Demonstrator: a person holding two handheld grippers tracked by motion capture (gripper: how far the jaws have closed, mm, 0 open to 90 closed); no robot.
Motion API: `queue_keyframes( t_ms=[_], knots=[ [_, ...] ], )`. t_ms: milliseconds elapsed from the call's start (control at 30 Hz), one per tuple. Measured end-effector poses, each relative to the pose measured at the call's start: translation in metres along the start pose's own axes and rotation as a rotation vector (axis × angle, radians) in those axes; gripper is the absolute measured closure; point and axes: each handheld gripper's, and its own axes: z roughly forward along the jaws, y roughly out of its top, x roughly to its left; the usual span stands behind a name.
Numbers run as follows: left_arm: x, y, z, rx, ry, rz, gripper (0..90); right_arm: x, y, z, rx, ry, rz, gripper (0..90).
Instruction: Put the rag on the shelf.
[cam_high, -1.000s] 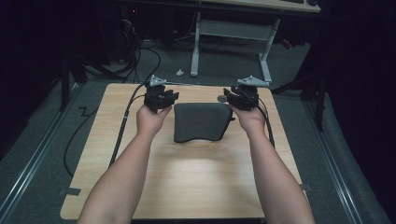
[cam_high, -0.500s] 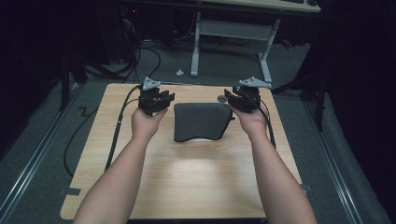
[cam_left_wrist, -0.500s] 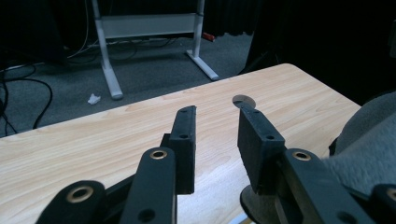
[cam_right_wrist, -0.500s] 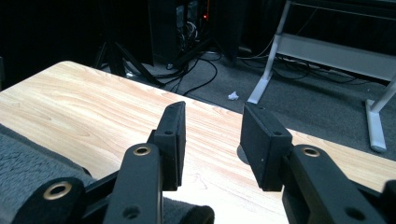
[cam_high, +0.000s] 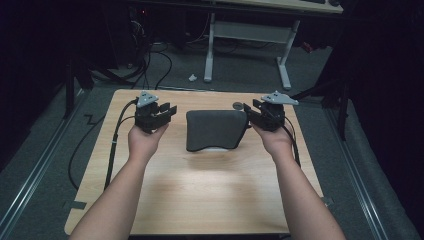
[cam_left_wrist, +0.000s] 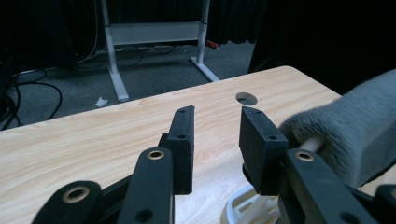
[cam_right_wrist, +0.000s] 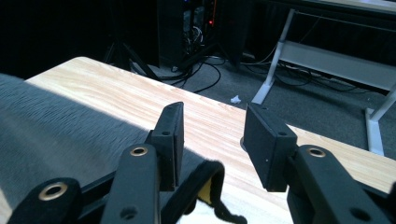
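Observation:
A grey fleecy cloth (cam_high: 215, 128) lies draped over a white object (cam_left_wrist: 243, 211) at the middle of the wooden table (cam_high: 200, 195). My left gripper (cam_high: 171, 110) hovers just left of the cloth, apart from it, its jaws pointing toward it. In the left gripper view the gripper (cam_left_wrist: 218, 112) is open with nothing between the jaws, and the cloth (cam_left_wrist: 345, 126) rises at the right. My right gripper (cam_high: 250, 111) sits at the cloth's right edge. In the right gripper view it (cam_right_wrist: 215, 108) is open and empty above the cloth's corner (cam_right_wrist: 205, 184). Both pairs of jaws have just been opening.
A round cable hole (cam_high: 238, 105) is set in the table behind the cloth. A black cable (cam_high: 114, 145) trails off the table's left side. Beyond the far edge a white desk frame (cam_high: 247, 35) stands on grey carpet among loose cables.
Both hands have drawn outward from the cloth's far corners, the left one further to the left. Both pairs of jaws stand wider. The cloth stays in place.

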Motion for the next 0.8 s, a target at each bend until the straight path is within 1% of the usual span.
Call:
queue_keyframes(
  t_ms=[33, 67, 200, 300, 333, 400, 467, 500, 533, 633, 733, 800],
  knots=[
    [-0.001, -0.001, -0.003, 0.006, -0.001, 0.008, 64.5, 0.001, -0.001, -0.003, -0.001, 0.001, -0.002, 57.9],
    [-0.003, -0.002, -0.006, 0.002, -0.005, 0.015, 63.8, 0.002, -0.003, -0.006, -0.003, 0.005, -0.002, 57.7],
    [-0.009, -0.009, -0.024, -0.007, -0.016, 0.027, 62.3, 0.007, -0.008, -0.019, -0.009, 0.002, -0.018, 55.2],
    [-0.013, -0.017, -0.037, -0.006, -0.026, 0.036, 61.0, 0.011, -0.013, -0.029, 0.002, -0.004, -0.033, 53.7],
    [-0.014, -0.020, -0.041, -0.007, -0.028, 0.036, 60.5, 0.013, -0.015, -0.035, -0.010, -0.005, -0.042, 53.0],
    [-0.016, -0.027, -0.048, -0.004, -0.034, 0.040, 59.5, 0.015, -0.019, -0.043, -0.016, -0.007, -0.048, 50.6],
    [-0.019, -0.035, -0.055, 0.008, -0.041, 0.046, 58.6, 0.017, -0.023, -0.050, -0.005, -0.019, -0.075, 48.7],
    [-0.020, -0.038, -0.058, 0.010, -0.044, 0.048, 58.1, 0.019, -0.026, -0.055, -0.015, -0.021, -0.082, 47.8],
    [-0.022, -0.043, -0.061, 0.014, -0.046, 0.052, 57.7, 0.020, -0.028, -0.058, -0.011, -0.021, -0.081, 47.0],
    [-0.026, -0.057, -0.068, 0.035, -0.056, 0.062, 55.0, 0.024, -0.037, -0.067, 0.001, -0.024, -0.098, 43.4],
    [-0.033, -0.075, -0.074, 0.057, -0.073, 0.066, 52.2, 0.029, -0.049, -0.073, 0.018, -0.018, -0.117, 41.0],
    [-0.038, -0.088, -0.077, 0.082, -0.072, 0.081, 50.6, 0.033, -0.060, -0.076, 0.038, -0.004, -0.127, 38.8]
  ],
)
